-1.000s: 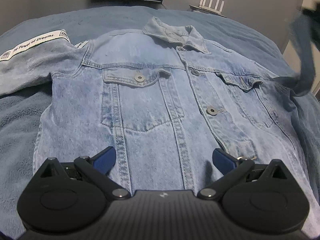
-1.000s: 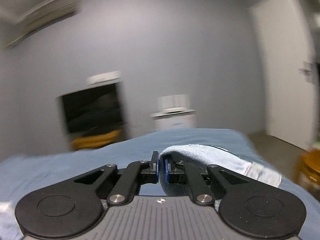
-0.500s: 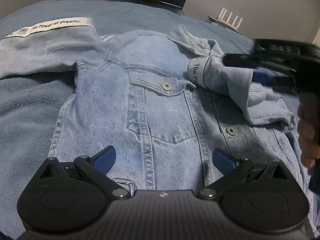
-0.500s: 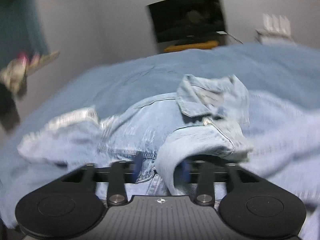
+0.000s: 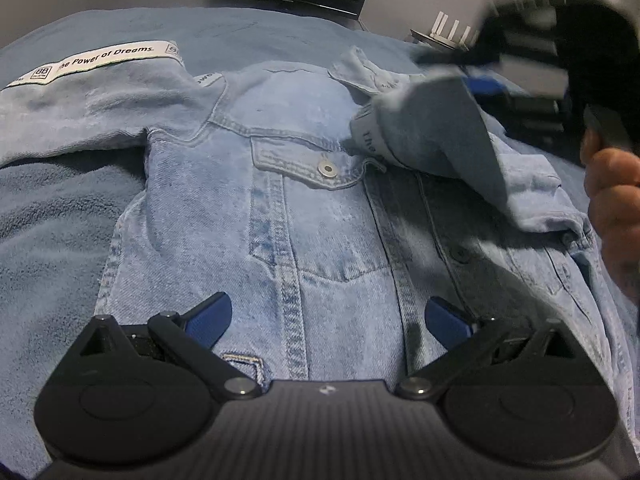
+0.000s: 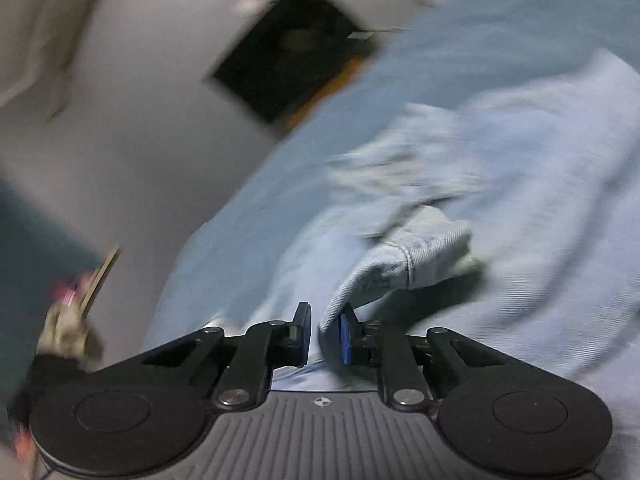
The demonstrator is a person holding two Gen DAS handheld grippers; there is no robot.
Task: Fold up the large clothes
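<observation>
Left hand-held gripper (image 5: 327,320): we see its blue pads wide apart, nothing between them, hovering over the jacket's (image 5: 312,208) lower front. Jacket lies face up, buttoned, on the blue bed (image 5: 52,216). Right hand-held gripper (image 6: 325,334): jaws have just been closing, narrow gap left; the sleeve (image 6: 404,268) touches the right pad only, so we note no clamp. That sleeve drapes across the jacket's chest. Other sleeve (image 5: 92,92) lies spread out sideways.

The right gripper (image 6: 325,334) has just been closing, its jaws now narrow with a fold of denim sleeve (image 6: 404,264) between them. The jacket (image 6: 540,184) spreads blurred over a blue blanket (image 6: 500,24).
</observation>
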